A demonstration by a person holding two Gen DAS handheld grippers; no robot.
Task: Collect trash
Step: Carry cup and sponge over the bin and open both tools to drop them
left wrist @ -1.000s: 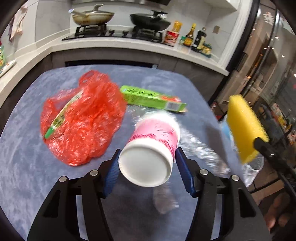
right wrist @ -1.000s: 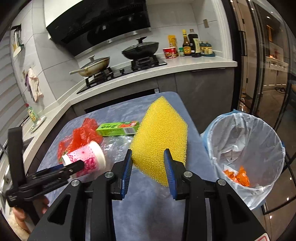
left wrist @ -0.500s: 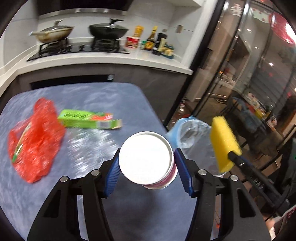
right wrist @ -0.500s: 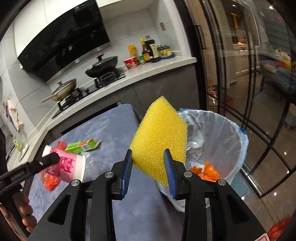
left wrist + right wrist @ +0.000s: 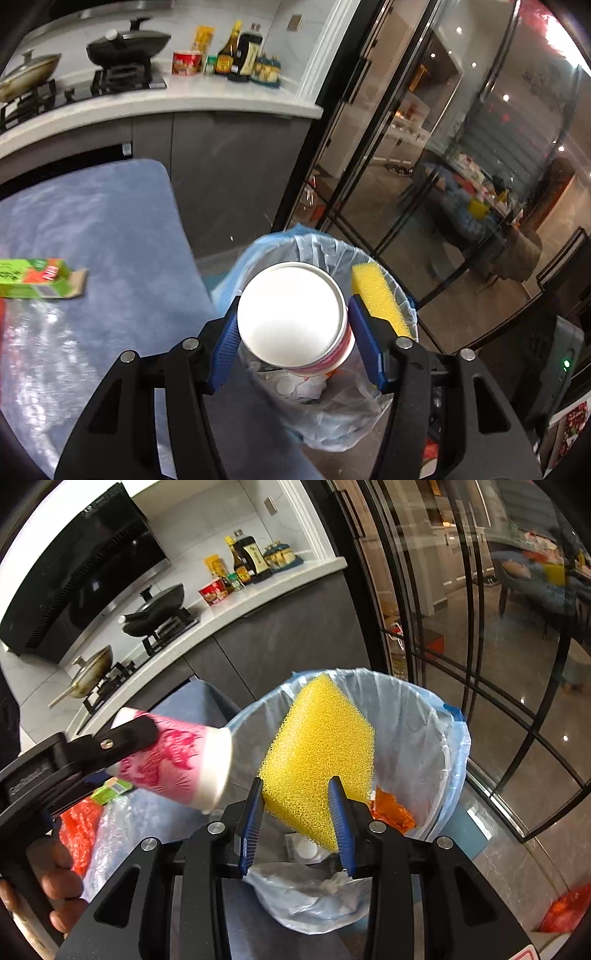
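My left gripper is shut on a pink and white paper cup, its white base facing the camera, held over the near rim of the lined trash bin. In the right wrist view the same cup lies tilted beside the bin. A yellow sponge is pinched in my right gripper and hangs over the bin's mouth; the sponge also shows at the bin's right rim. The bin holds an orange wrapper and white scraps.
A green carton, clear plastic film and a red plastic bag lie on the blue-grey table. Behind is a counter with pans and bottles. Glass doors stand to the right of the bin.
Both grippers have swung from over the table to the bin, carrying the cup and the sponge. The red bag has left the left wrist view and the bin now fills both views.
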